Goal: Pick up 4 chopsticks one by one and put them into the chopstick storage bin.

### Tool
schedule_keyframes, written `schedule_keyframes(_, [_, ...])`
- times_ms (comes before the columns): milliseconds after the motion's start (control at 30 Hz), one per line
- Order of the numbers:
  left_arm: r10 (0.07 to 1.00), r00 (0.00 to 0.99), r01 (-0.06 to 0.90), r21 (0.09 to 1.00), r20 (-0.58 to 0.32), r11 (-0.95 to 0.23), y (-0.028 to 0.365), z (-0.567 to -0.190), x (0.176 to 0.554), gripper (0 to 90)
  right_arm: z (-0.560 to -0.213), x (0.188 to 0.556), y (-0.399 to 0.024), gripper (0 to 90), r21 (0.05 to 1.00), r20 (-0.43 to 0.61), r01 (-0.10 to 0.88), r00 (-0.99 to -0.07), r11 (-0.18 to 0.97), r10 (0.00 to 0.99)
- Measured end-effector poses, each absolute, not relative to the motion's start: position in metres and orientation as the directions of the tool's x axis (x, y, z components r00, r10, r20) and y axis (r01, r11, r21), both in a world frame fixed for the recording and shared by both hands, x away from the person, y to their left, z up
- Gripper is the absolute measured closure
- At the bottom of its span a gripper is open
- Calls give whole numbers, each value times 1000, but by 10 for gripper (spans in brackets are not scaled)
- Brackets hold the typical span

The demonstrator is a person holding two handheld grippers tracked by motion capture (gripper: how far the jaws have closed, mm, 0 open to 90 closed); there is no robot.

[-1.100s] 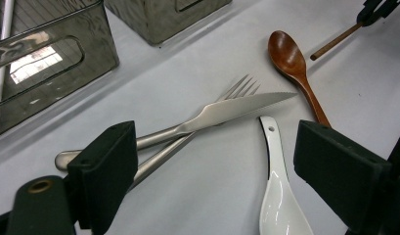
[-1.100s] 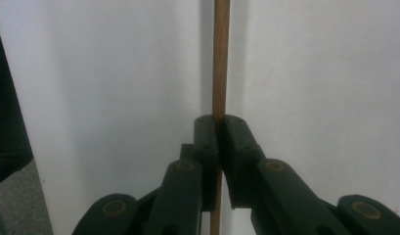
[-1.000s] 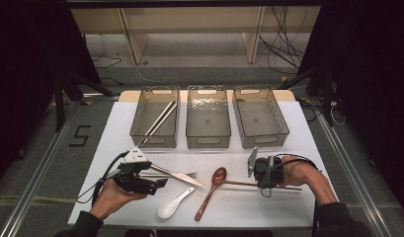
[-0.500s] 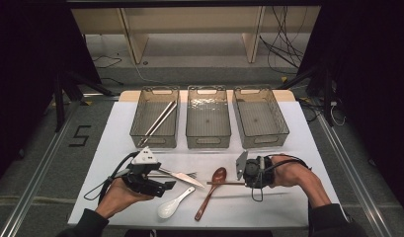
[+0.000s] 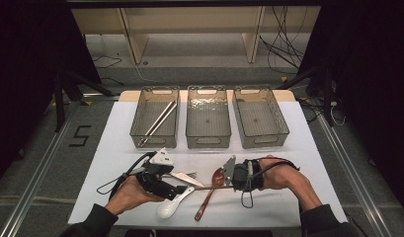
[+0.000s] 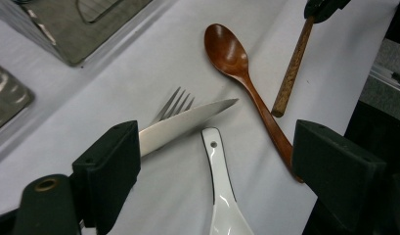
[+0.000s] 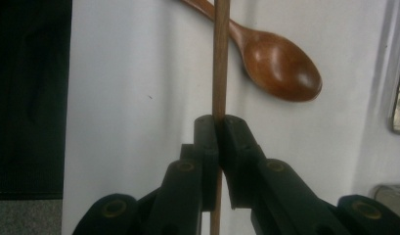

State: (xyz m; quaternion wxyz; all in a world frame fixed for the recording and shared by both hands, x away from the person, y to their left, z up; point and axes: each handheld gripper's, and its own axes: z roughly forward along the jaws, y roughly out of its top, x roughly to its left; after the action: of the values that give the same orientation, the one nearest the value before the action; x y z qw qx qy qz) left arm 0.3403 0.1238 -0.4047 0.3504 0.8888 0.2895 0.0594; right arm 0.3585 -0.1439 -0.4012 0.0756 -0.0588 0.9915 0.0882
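My right gripper (image 7: 218, 122) is shut on a thin wooden stick (image 7: 220, 58) that runs out ahead of the jaws and crosses the handle of a brown wooden spoon (image 7: 280, 66). In the high view the right gripper (image 5: 230, 180) points left at the table's front middle, with the stick (image 5: 202, 187) level above the sheet. My left gripper (image 5: 180, 187) faces it from the left, jaws open. In the left gripper view, my left gripper (image 6: 217, 134) frames a knife (image 6: 188, 120) lying over a fork (image 6: 175, 103), plus a white ceramic spoon (image 6: 219, 186). The brown spoon (image 6: 227, 54) and the stick (image 6: 290, 73) lie beyond.
Three clear bins stand in a row at the back of the white sheet (image 5: 308, 163). The left bin (image 5: 152, 141) holds metal chopsticks (image 5: 157, 123). The middle bin (image 5: 208, 141) and right bin (image 5: 266, 141) look empty. Dark floor and cables surround the table.
The right gripper has carried the stick leftward toward the brown spoon. The left gripper has moved right, closer to the knife, fork and white spoon.
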Motion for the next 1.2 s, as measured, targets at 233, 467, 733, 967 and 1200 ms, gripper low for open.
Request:
schedule_keyframes(233, [502,859,453,607,-100,-653,102,-410,343,196,-400,356,-141,855,161,-165,-149,-979,976,-123])
schedule_keyframes(467, [452,885,422,597,-110,-682,87,-412,343,289,-399,355,-139,855,159,-169,-162,-976,974,-135])
schedule_keyframes(733, [395,909,394,596,-137,-700,75,-414,342,486,-399,353,-137,855,167,-167,-163,-977,972,-135])
schedule_keyframes(967, [364,920,377,577,-144,-725,70,-416,343,619,-399,353,-136,855,155,-174,-190,-971,970,-162])
schedule_keyframes(1200, [346,926,369,567,-154,-736,68,-419,344,696,-400,352,-135,854,151,-172,-196,-970,969,-170])
